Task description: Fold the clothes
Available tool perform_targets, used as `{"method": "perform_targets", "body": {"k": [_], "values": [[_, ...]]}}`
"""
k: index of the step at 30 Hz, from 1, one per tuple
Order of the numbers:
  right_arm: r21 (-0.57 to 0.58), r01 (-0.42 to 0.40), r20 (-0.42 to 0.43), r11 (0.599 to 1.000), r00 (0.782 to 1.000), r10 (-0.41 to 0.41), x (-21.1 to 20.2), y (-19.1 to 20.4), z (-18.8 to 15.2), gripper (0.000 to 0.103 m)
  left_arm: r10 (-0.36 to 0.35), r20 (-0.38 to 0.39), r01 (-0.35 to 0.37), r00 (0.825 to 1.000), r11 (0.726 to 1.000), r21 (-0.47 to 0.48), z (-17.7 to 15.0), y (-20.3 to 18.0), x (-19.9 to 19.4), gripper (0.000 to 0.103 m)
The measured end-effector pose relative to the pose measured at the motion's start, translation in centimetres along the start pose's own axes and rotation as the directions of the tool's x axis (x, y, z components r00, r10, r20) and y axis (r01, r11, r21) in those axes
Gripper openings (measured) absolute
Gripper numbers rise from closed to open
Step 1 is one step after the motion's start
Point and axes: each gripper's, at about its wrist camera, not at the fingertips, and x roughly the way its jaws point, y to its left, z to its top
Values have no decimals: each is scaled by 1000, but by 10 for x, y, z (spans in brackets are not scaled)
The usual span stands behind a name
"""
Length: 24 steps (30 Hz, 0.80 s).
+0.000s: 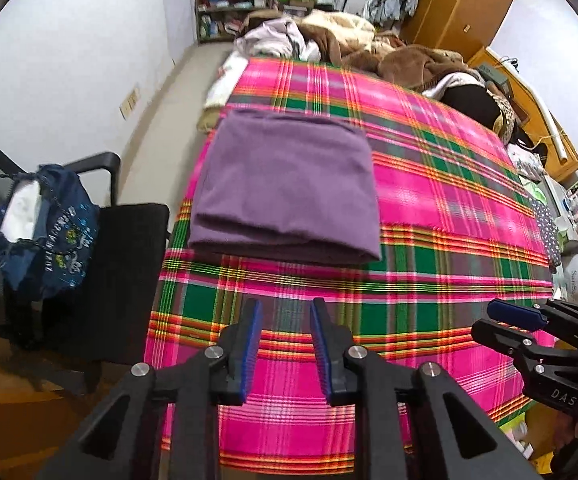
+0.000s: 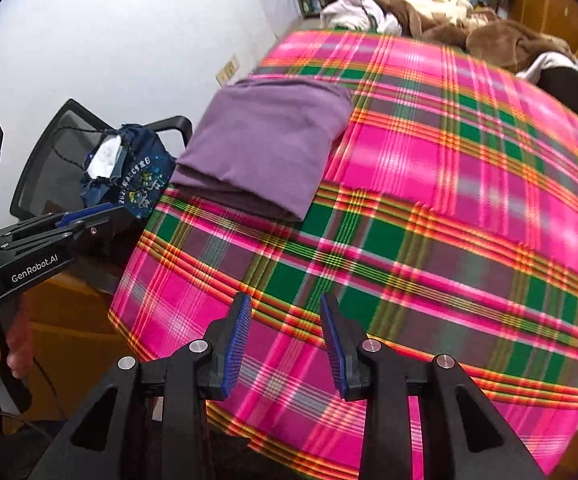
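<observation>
A purple garment (image 1: 285, 184) lies folded into a neat rectangle on the pink and green plaid cloth (image 1: 429, 184), towards the cloth's left edge. The right wrist view shows the same purple garment (image 2: 265, 140) at upper left on the plaid cloth (image 2: 449, 208). My left gripper (image 1: 285, 308) hovers open above the near part of the cloth, short of the garment, with nothing between its blue pads. Beside it on the right, my right gripper (image 2: 285, 304) is also open and empty. Each gripper shows in the other's view, at the frame's edge.
A black chair (image 1: 109, 240) with a dark blue drawstring bag (image 1: 49, 232) stands left of the cloth. Heaped blankets and clothes (image 1: 349, 40) lie at the far end. Shelves (image 1: 233, 4) and a wooden wardrobe (image 1: 461, 4) stand behind. A hand (image 2: 5, 352) holds the left gripper's handle.
</observation>
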Motion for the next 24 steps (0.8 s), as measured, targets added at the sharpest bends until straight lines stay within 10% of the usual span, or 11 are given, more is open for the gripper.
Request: {"method": "perform_targets", "body": {"k": [24], "values": [[-108, 65, 96, 992, 994, -55, -20, 23, -15, 42, 46, 47, -46, 998, 999, -14, -33, -13, -29, 25]]}}
